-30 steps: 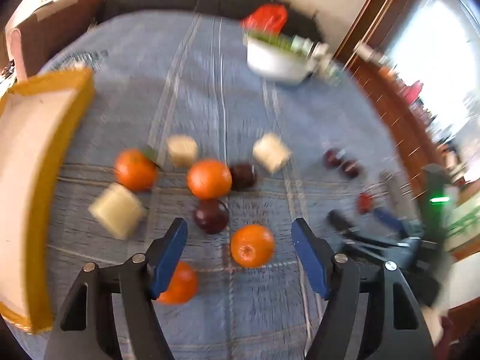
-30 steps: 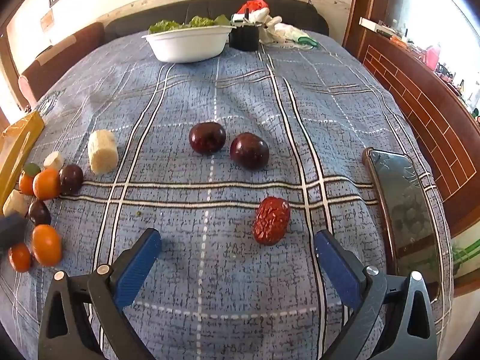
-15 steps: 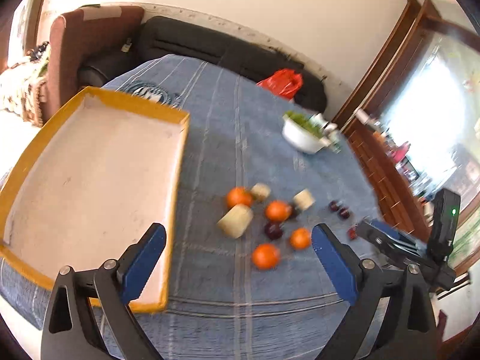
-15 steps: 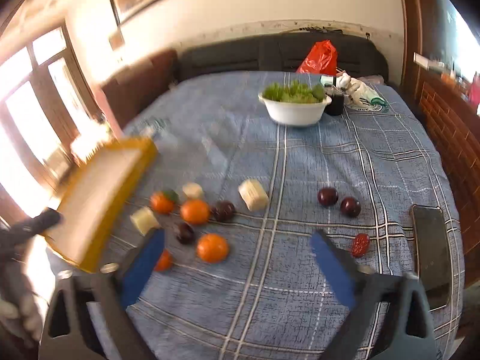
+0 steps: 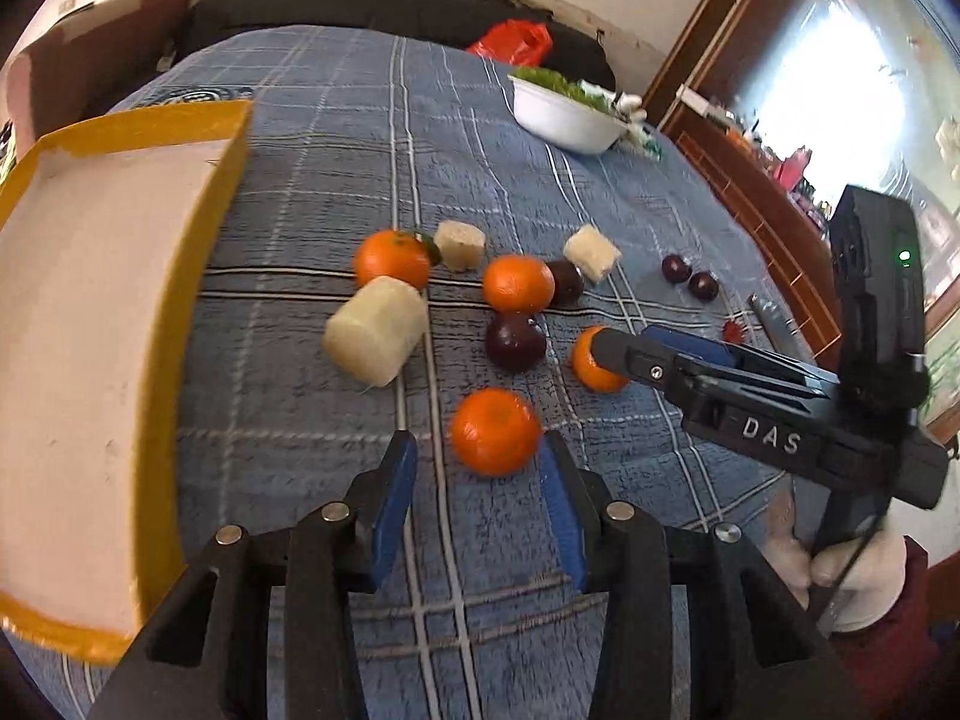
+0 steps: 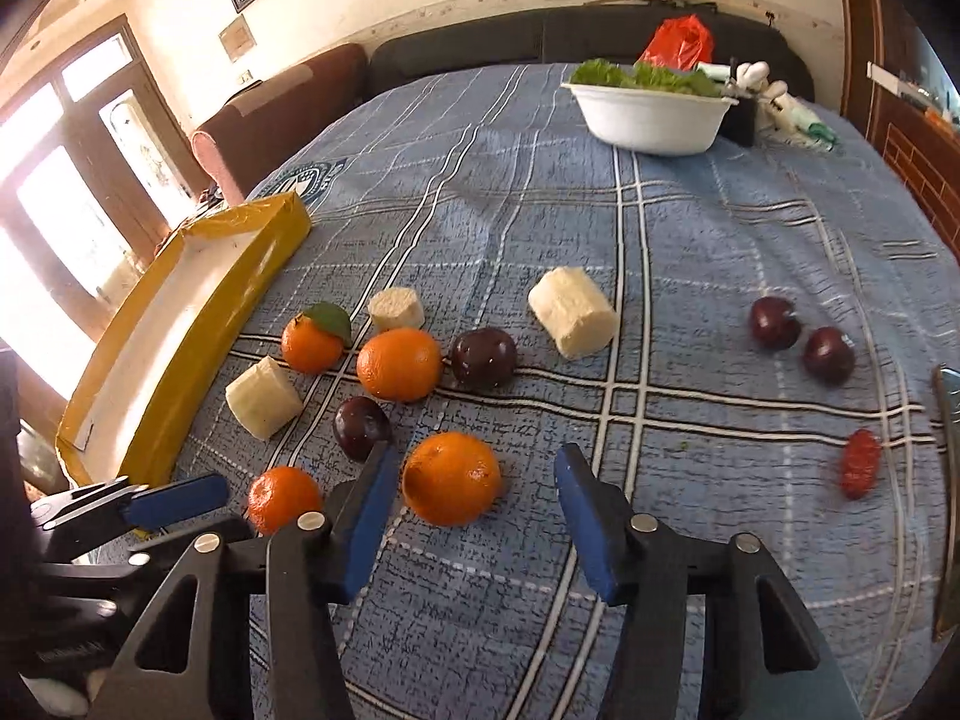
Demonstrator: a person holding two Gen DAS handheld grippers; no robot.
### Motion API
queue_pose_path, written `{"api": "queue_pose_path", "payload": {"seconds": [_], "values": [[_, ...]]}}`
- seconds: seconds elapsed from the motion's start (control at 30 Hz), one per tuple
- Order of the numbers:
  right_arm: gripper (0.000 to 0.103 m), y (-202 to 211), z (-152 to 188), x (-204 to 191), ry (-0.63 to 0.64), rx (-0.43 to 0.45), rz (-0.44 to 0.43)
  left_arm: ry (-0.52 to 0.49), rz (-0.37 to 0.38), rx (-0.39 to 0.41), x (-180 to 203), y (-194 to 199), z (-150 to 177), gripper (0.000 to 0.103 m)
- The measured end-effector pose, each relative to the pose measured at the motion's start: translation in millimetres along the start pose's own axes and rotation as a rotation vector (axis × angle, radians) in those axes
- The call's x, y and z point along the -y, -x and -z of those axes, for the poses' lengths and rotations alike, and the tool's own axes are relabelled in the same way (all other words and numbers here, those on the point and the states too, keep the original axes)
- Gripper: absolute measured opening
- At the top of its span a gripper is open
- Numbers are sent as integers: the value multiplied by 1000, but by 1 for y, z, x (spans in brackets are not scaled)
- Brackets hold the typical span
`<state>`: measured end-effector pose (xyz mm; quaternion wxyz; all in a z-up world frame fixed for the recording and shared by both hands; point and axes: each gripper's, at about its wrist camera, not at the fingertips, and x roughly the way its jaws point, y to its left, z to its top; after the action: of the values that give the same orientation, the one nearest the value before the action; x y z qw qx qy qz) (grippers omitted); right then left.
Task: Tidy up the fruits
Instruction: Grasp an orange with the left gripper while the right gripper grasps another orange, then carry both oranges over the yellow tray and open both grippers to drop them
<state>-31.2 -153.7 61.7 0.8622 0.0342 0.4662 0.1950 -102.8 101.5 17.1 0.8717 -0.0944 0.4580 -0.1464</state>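
Oranges, dark plums and pale cut chunks lie scattered on the blue checked cloth. My left gripper [image 5: 477, 471] is open low over the cloth, its blue pads on either side of the nearest orange [image 5: 495, 431], not touching it. My right gripper [image 6: 471, 483] is open around another orange [image 6: 451, 477], which also shows in the left wrist view [image 5: 591, 360] at the right gripper's tip. The yellow-rimmed tray [image 5: 198, 252] lies at the left; it also shows in the right wrist view [image 6: 198, 324]. A red date [image 6: 860, 462] lies at the right.
A white bowl of greens [image 6: 651, 114] stands at the far side with a red bag [image 6: 678, 39] behind it. Two plums [image 6: 801, 339] lie apart at the right. A phone [image 6: 948, 480] lies at the right edge. A sofa runs behind the table.
Both grippers have dropped from high above the table to the cloth and narrowed. Each now frames an orange.
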Motion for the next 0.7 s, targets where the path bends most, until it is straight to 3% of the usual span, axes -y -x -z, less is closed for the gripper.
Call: {"api": "queue_pose_path", "payload": {"seconds": [0.17,0.3,0.33,0.43,0.57,0.7], "values": [[55,-11,-1,-1,4,-11,-31,-63,-29,-13,15,-17,-11,41],[39,-15,-1,-1,1,-14,-60,-112,-62,-36,26,-33,-16,40],[39,-14,0,-1,-3,-14,-67,-123,-72,-33,28,-34,-16,40],[39,-12,2,0,-5,-9,-66,-185,-148,-20,39,-37,-14,34],[39,2,3,-2,-10,11,-68,-155,-115,-15,35,-29,-11,33],[39,24,1,-16,4,50,-71,-89,-89,48,20,5,-12,33]]}}
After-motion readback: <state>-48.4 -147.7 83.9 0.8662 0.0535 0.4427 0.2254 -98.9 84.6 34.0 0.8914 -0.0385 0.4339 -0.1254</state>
